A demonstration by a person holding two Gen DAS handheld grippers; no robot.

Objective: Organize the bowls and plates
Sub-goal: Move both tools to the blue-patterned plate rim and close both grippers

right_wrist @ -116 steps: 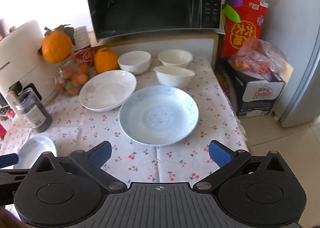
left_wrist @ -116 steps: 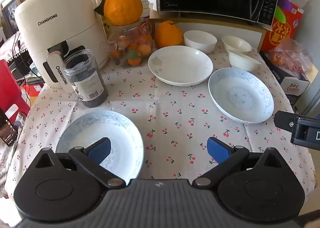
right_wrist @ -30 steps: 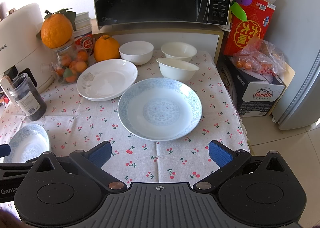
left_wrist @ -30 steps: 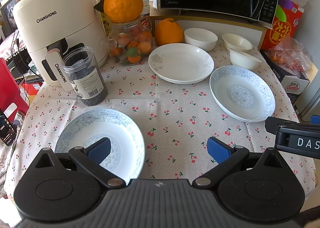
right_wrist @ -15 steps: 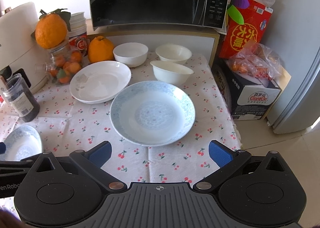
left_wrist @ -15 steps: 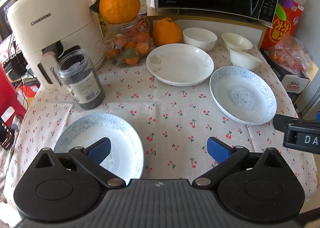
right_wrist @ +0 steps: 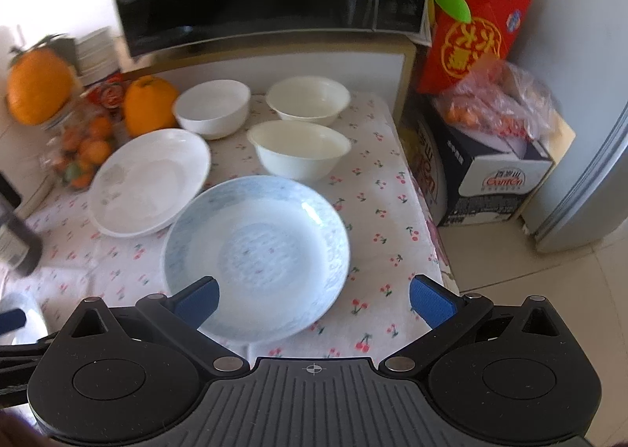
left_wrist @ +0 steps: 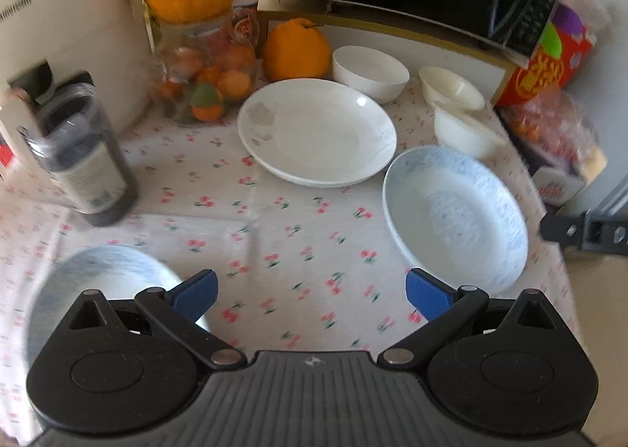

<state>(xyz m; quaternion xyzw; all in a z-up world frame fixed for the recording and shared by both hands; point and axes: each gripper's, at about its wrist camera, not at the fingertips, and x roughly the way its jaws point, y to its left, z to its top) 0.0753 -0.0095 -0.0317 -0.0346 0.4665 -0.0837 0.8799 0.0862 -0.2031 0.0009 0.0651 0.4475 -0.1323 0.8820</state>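
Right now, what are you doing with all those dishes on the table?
A person is holding two claws over the table to tidy plates and bowls. Nothing is picked up yet. The right claw is open above the blue plate. The left claw is open too, near a second blue plate. A white plate and three bowls sit farther back, not stacked.

Bright daylight, blown out upper left; motion blur throughout, worst at left edges; heavy fisheye corner warping.
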